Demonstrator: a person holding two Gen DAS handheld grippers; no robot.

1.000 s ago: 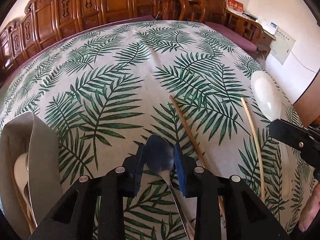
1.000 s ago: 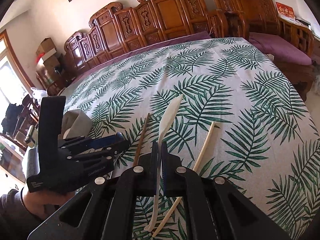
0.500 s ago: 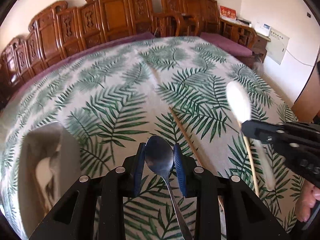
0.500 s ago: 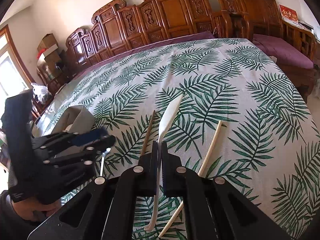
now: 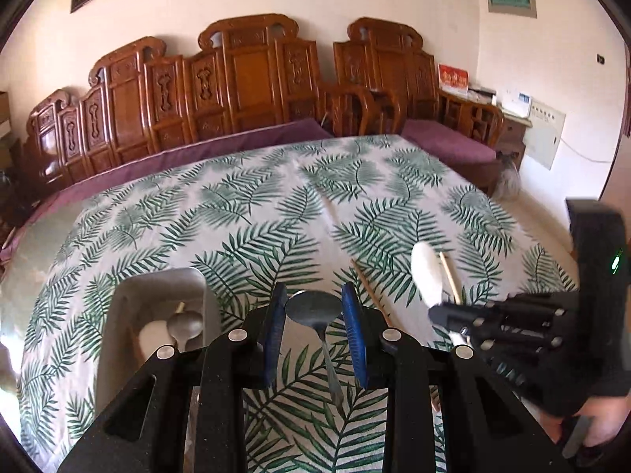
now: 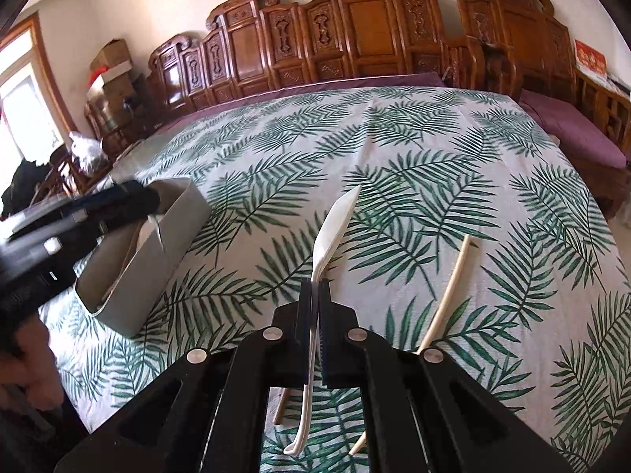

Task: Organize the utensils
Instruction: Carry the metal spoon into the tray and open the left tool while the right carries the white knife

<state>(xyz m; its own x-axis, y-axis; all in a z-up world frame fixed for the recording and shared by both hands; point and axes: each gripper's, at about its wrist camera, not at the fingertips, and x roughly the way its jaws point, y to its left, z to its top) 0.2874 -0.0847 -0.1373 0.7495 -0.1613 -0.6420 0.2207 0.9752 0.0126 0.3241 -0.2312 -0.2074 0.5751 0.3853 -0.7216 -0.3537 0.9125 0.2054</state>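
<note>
1. Utensils are split between a grey rectangular metal holder (image 5: 157, 315), two grippers, and the leaf-patterned cloth (image 5: 276, 216) covering the desk.
2. Near the desk's left edge, the holder stands upright with a pale spoon (image 5: 152, 335) and a metal spoon (image 5: 184, 325) inside it, bowls up.
3. Just right of the holder, the left gripper (image 5: 314, 327) pinches a shiny steel spoon (image 5: 314, 309) by the sides of its bowl between blue pads; the handle hangs down toward the cloth.
4. A brown wooden chopstick (image 5: 368, 289) lies on the cloth just right of that gripper.
5. Further right, the right gripper (image 6: 314, 315) is pressed together on the handle of a white plastic spoon (image 6: 333, 228), whose bowl points toward the far edge and whose handle end hangs below the pads.
6. A pale cream chopstick (image 6: 445, 299) lies on the cloth right of the white spoon, nearer the desk's right edge.
7. Part of a hand (image 5: 595, 421) grips the right gripper's handle.
</note>
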